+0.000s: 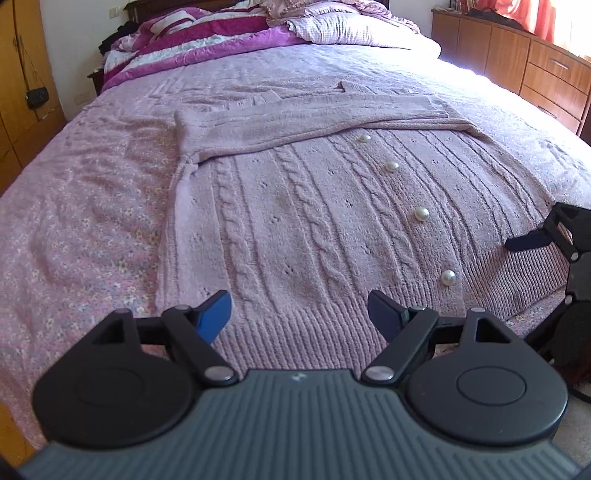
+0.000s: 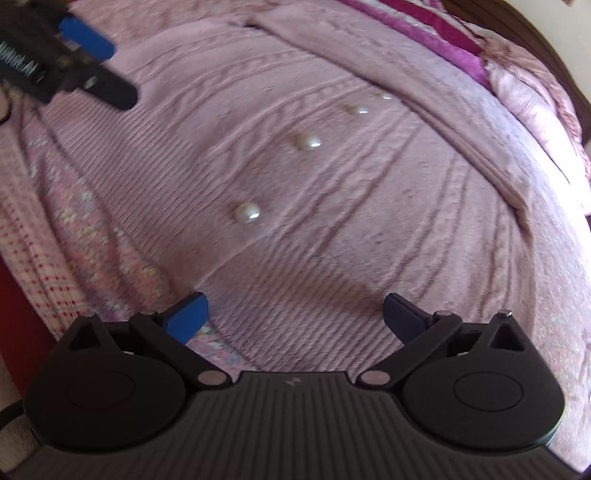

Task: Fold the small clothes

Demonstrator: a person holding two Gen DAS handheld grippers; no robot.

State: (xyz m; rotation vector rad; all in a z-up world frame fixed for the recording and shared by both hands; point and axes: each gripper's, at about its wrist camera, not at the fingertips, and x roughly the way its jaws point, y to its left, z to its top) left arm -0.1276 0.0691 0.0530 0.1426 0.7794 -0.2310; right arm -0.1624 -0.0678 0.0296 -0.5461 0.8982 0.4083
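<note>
In the left wrist view the left gripper (image 1: 299, 314) sits at the bottom centre of the frame with its blue-padded fingers (image 1: 214, 314) spread wide apart and nothing between them; below the gap lies the ribbed hem of a pink cable-knit cardigan (image 1: 280, 221). The cardigan lies flat on the bed, filling the middle of the frame, its sleeves folded across the chest in the upper centre. A line of pearl buttons (image 1: 421, 213) runs from the lower right up toward the folded sleeves. At the right edge of this frame the right gripper (image 1: 535, 236) reaches in over the cardigan's lower right corner; only part of it shows here. In the right wrist view, which is somewhat blurred, the right gripper (image 2: 295, 317) also has its fingers (image 2: 188, 317) standing well apart and empty, hovering over the ribbed hem, with the buttons climbing from the centre toward the upper right. The left gripper appears in the upper left corner of that view. Under the cardigan is a pink floral bedspread (image 1: 81, 221), and farther up the frame lie a magenta striped quilt (image 1: 192, 40) and a checked pillow (image 1: 351, 29). A wooden dresser (image 1: 535, 70) stands at the upper right, a wooden wardrobe (image 1: 18, 92) at the left edge.
</note>
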